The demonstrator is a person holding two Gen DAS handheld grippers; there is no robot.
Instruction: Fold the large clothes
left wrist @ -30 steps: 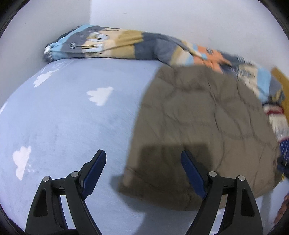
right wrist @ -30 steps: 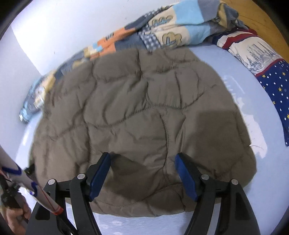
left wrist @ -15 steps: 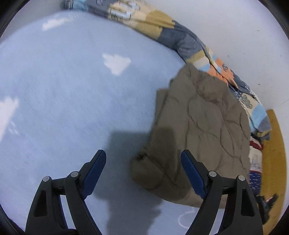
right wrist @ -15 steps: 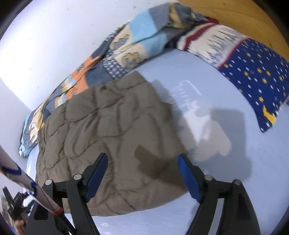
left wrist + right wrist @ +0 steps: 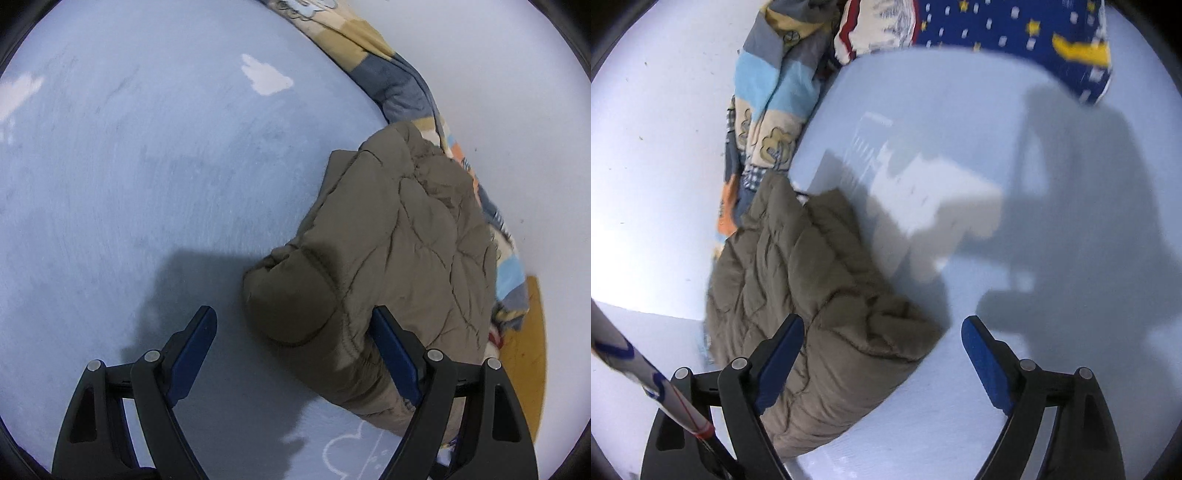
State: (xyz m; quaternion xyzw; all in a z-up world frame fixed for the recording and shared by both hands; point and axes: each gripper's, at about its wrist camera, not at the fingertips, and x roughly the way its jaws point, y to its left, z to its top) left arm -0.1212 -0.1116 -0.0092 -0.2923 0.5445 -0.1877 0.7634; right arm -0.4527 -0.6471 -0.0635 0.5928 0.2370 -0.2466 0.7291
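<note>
An olive-brown quilted jacket [image 5: 388, 258] lies folded on a light blue bed sheet [image 5: 147, 147] with white clouds. My left gripper [image 5: 295, 343] hovers open low over the jacket's near left corner, which bulges between its blue pads; the right pad lies over the fabric. In the right wrist view the same jacket [image 5: 812, 295] sits at the left. My right gripper [image 5: 882, 354] straddles its near right corner with the jaws opening. The pads do not press on the cloth.
A patchwork quilt [image 5: 388, 74] is bunched along the white wall [image 5: 498, 92] behind the jacket. A blue starry pillow [image 5: 1015, 26] lies at the head end. A white rod [image 5: 646, 384] with blue marks crosses the lower left. Wood [image 5: 532, 350] shows beyond the bed.
Both grippers rolled and dropped closer to the bed. The left one came to the jacket's left corner, the right one slid to its right corner and spread its jaws wider.
</note>
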